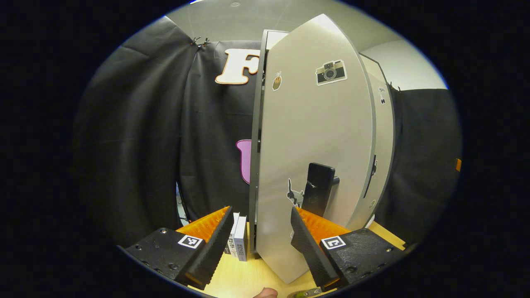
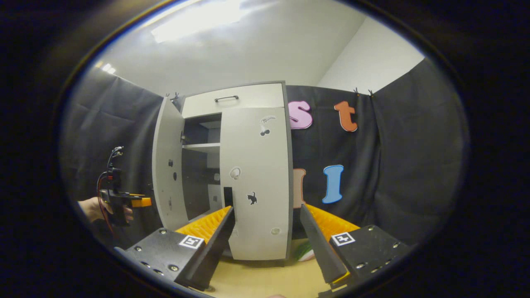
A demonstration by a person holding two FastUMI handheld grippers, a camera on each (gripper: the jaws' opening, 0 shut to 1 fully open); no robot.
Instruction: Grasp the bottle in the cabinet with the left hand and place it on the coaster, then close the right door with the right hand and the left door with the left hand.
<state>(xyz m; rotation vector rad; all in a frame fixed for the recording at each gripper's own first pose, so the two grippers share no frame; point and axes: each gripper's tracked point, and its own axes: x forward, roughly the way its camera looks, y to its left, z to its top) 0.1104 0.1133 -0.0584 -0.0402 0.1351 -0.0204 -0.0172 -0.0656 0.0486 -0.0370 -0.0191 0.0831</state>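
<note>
With the right door (image 2: 254, 182) shut, I'd press my open, empty left claw (image 1: 261, 231) flat against the left door (image 1: 314, 157), pushing steadily; right claw (image 2: 267, 231) gapes empty.

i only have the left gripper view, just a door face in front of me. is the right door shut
observer: yes. In the right gripper view the right door lies flush against the cabinet.
operator: and the left door
observer: the left door stands wide open, and an inner shelf shows behind it.
operator: where am i from outside
observer: your left hand-held gripper is on the outer side of that open door, level with its lower half.
operator: right one free?
observer: the right hand-held gripper is open and empty, and it faces the cabinet.
</note>
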